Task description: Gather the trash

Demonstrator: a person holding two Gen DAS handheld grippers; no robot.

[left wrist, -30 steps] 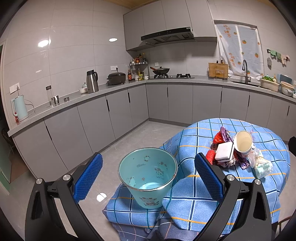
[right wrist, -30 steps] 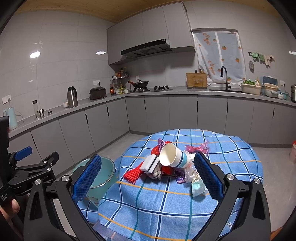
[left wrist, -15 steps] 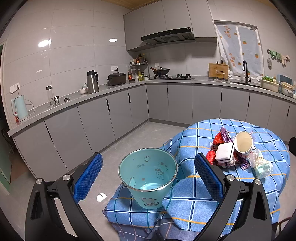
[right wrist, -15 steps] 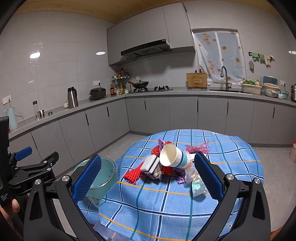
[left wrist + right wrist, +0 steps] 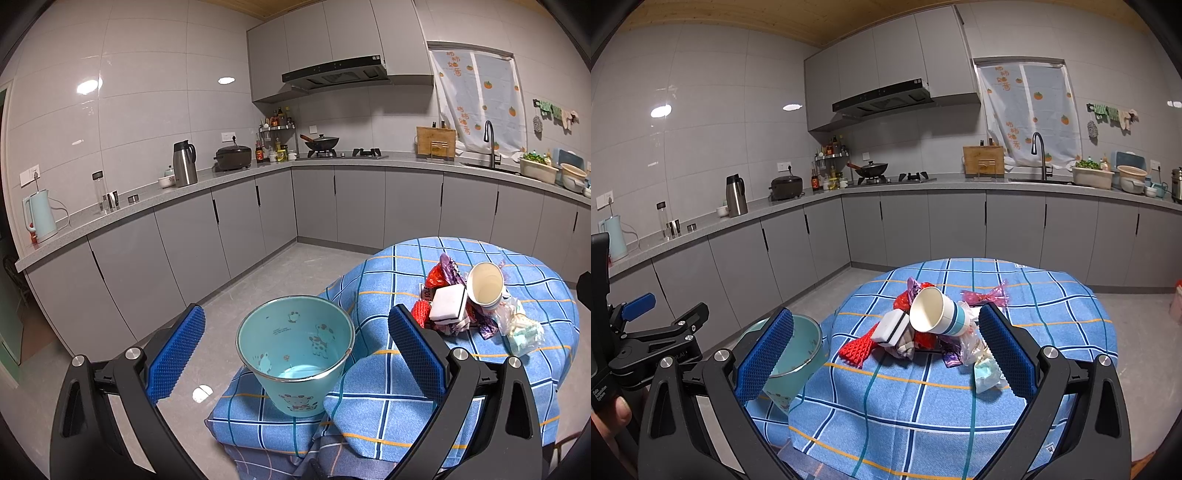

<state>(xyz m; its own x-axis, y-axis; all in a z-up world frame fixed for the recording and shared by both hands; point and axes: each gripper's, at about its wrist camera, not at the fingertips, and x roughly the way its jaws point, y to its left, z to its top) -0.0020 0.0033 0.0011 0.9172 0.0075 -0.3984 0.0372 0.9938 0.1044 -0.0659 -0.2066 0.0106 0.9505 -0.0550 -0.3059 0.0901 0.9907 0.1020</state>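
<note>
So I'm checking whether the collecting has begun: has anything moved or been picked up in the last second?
Nothing visibly changed. Both the left gripper and the right gripper stay open and empty, the teal bucket sits where it was, and the trash pile with the paper cup lies untouched on the table.

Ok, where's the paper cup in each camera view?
Left wrist: paper cup at right, atop the trash pile, mouth toward camera.
Right wrist: centre, on its side, between the open fingers.
Shared landmark: the white sponge just left of it.
</note>
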